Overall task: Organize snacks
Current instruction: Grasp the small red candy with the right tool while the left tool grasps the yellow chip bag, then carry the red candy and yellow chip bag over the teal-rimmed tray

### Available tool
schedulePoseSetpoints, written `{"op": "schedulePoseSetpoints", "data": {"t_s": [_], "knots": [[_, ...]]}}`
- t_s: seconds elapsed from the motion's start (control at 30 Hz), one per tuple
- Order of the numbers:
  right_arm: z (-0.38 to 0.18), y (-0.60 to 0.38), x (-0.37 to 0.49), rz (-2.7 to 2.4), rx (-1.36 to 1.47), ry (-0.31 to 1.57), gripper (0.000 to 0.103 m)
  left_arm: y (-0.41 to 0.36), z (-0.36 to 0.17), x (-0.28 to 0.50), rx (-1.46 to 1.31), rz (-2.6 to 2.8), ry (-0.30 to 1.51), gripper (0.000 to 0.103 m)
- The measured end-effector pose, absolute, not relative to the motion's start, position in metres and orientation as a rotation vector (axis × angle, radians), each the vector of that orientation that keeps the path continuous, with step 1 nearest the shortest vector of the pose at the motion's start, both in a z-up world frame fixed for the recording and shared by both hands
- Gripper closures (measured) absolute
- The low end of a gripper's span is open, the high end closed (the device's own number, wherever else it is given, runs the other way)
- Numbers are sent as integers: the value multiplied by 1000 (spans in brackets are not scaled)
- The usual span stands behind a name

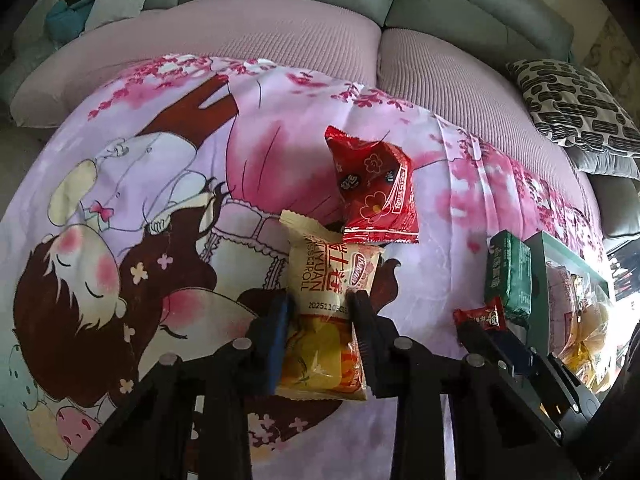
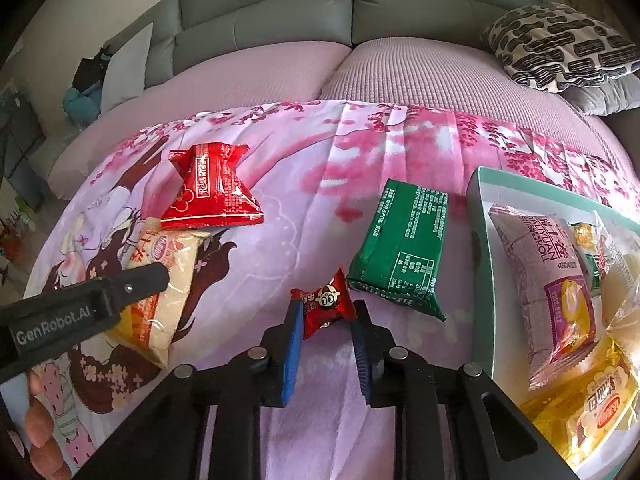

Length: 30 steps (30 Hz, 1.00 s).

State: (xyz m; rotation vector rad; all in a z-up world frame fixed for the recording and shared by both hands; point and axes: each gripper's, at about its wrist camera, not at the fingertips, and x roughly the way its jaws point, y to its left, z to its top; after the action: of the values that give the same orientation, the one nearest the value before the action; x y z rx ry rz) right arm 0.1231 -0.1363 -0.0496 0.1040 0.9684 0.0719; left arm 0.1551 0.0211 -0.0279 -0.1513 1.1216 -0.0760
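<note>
Pink floral cloth (image 2: 280,208) covers the surface, with a grey sofa (image 2: 360,12) behind at twelve o'clock. At three o'clock in the right wrist view stands a teal box (image 2: 478,216), already holding several wrapped snacks. The left gripper (image 1: 320,304) is clenched across the middle of a cream Swiss-roll packet (image 1: 332,280); it looks light, puffy and crushable, so a mid-body hold seems sound. At twelve o'clock from it lies a red packet (image 1: 372,188). A green packet (image 2: 400,248) lies near the box. The right gripper (image 2: 326,312) pinches a small red candy (image 2: 326,306), slippery foil, by its sides. Only the right view shows the box's contents and the person's hand (image 2: 40,432).
</note>
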Motion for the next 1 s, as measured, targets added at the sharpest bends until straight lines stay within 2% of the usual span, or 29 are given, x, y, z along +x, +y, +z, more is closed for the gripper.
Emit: {"op": "schedulePoseSetpoints", "data": {"t_s": [0.23, 0.57, 1.0], "knots": [[-42, -139, 121, 79, 122, 945, 80, 24, -17, 151, -170, -69, 1087, 73], [-9, -150, 111, 75, 156, 863, 80, 21, 28, 139, -161, -75, 960, 73], [16, -170, 99, 74, 199, 802, 80, -21, 60, 129, -112, -176, 876, 73]]}}
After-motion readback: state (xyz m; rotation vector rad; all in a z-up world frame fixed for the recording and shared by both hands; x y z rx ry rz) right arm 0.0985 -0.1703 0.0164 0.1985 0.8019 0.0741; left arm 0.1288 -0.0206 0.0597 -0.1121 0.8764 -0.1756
